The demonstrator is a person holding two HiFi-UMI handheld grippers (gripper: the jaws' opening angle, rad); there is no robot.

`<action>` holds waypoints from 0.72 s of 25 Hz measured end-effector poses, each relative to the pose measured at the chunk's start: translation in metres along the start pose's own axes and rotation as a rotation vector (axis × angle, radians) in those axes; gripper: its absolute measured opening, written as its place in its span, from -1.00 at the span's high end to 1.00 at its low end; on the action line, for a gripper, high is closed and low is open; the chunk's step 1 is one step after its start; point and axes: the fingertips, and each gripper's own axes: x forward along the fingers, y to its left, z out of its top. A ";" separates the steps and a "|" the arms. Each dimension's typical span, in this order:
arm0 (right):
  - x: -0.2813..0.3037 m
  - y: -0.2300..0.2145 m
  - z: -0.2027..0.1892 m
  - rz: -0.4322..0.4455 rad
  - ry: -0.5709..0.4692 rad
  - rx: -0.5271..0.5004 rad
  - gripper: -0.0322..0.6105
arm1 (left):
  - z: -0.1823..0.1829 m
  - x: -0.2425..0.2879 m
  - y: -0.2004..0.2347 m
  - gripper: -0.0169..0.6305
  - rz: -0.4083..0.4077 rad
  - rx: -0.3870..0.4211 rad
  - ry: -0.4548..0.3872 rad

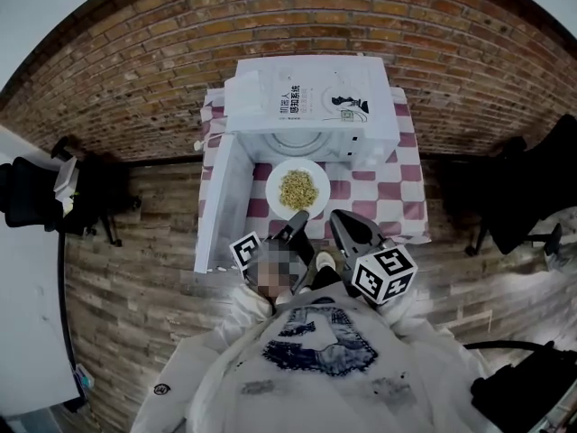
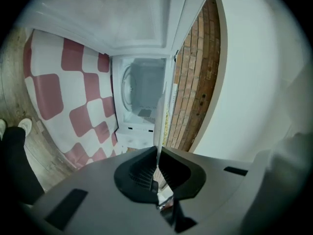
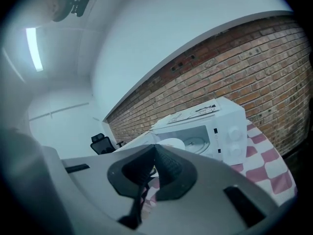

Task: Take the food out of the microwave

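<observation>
- Since plate of noodles sits on bench just in front of microwave, removal looks done.
- Left tongs and right tongs both closed, empty, clear of microwave.
- Remaining, maybe: swing door closed.

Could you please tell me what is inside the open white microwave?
Only a round glass turntable shows inside the white microwave, no food. The white plate of yellow noodles is outside, over the red-and-white checked cloth. The cavity's ceiling is hidden.
</observation>
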 end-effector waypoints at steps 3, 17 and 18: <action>-0.016 0.013 -0.009 -0.013 -0.009 -0.004 0.86 | -0.015 -0.018 -0.010 0.89 -0.006 0.008 0.009; -0.067 0.052 -0.036 -0.040 -0.033 -0.039 0.86 | -0.071 -0.079 -0.029 0.89 -0.004 0.016 0.042; -0.069 0.054 -0.037 -0.040 -0.035 -0.043 0.86 | -0.073 -0.081 -0.029 0.89 -0.004 0.017 0.043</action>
